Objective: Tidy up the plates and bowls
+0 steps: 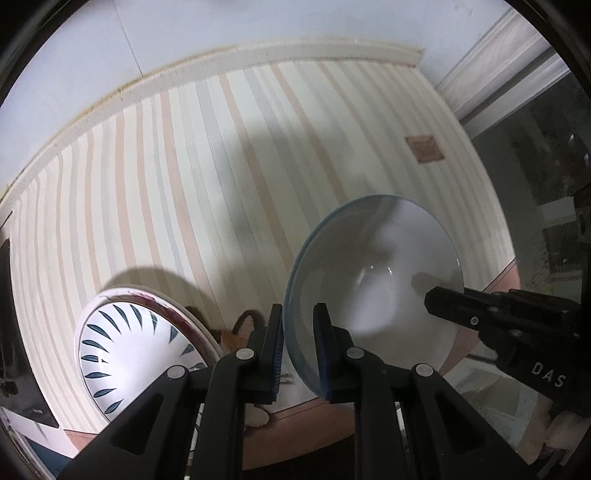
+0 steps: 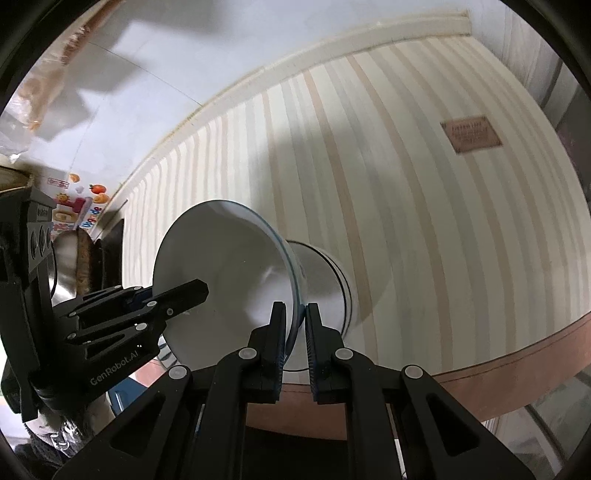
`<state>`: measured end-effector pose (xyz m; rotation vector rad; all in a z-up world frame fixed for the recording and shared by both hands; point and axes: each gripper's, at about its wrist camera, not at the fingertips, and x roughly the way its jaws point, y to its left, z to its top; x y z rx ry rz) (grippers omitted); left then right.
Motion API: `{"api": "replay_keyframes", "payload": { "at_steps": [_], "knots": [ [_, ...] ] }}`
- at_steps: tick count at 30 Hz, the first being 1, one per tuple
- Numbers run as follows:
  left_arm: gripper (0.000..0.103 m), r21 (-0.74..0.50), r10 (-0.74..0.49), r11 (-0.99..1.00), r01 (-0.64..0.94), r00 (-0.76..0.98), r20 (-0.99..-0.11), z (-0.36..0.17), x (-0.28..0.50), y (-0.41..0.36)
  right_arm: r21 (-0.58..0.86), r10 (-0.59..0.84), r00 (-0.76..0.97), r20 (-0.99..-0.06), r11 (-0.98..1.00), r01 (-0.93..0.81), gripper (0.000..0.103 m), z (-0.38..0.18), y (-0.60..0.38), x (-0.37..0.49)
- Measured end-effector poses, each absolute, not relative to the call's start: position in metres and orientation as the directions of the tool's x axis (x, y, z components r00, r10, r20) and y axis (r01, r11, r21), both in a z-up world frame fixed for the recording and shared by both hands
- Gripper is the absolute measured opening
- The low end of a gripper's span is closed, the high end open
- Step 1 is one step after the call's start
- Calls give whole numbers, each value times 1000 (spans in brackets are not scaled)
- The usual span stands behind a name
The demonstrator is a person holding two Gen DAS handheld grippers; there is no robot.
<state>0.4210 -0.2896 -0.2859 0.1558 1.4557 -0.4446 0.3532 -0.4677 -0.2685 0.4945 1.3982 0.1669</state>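
A white bowl with a thin blue rim [image 1: 373,280] is held up above the striped tablecloth by both grippers. My left gripper [image 1: 298,314] is shut on its near rim. My right gripper [image 2: 295,314] is shut on the opposite rim, and shows from the side in the left wrist view [image 1: 461,302]. The bowl [image 2: 229,273] is tilted on its side in the right wrist view, its foot pointing right. A white bowl with dark blue leaf marks [image 1: 136,354] sits in a plate with a purple rim [image 1: 184,314] at lower left.
The table is covered by a cloth with beige and pink stripes [image 1: 207,177], with a brown label patch [image 1: 424,148]. A brown table edge [image 2: 517,369] runs along the near side. A white wall [image 1: 221,26] stands behind. Colourful packaging [image 2: 74,210] is at far left.
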Motion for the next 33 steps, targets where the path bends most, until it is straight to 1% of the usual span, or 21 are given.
{"api": "replay_keyframes", "payload": {
  "at_steps": [6,15,23,33],
  "knots": [
    [14,-134,-155,907,400,21,-988,-305,419,-299,416,393,145,-908,889,190,12,-289,-469,353],
    [14,-97,-116,898,428,16,-993,-312,420,-306,391,377,106,-920,899,197,12,-303,-469,352],
    [14,-66,-82,896,440,18,-996,-315,420,-308,374,359,107,-927,905,204,12,-302,-468,357],
    [14,-63,-86,895,442,32,-996,-311,417,-307,355,340,106,-934,914,198,15,-302,-467,358]
  ]
}}
